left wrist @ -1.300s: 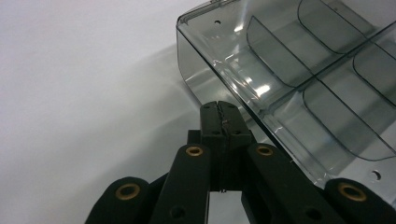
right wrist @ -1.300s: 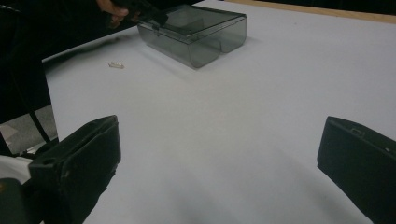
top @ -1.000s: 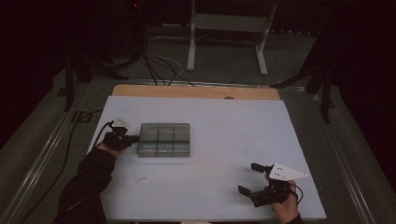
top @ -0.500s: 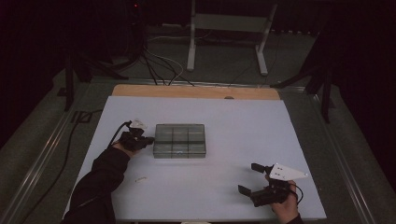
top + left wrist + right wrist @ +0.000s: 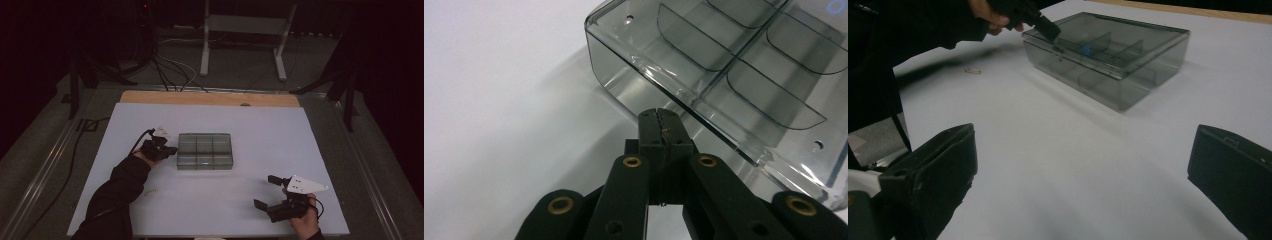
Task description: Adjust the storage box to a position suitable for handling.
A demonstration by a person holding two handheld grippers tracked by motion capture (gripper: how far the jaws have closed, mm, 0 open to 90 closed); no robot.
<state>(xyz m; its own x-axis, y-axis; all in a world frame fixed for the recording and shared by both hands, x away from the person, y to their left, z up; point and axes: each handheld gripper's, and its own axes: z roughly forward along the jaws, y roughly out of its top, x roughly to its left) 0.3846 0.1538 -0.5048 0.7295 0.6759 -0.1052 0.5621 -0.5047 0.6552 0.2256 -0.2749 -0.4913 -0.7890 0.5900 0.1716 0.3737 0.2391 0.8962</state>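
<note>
Two grippers work over the white table (image 5: 225,210): the left gripper (image 5: 172,149), its jaws pressed fully together and holding nothing, has its tip against the left edge of the clear compartment box (image 5: 205,150), which lies near the table's middle. The right gripper (image 5: 266,192) hovers by the near right corner, jaws spread wide and empty, with bare table between it and the box.

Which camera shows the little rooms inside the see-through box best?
The high view: from above, the see-through box shows all its compartments in a grid. The left gripper view shows one corner close up; the right gripper view shows it whole from the side, dividers faint.
</note>
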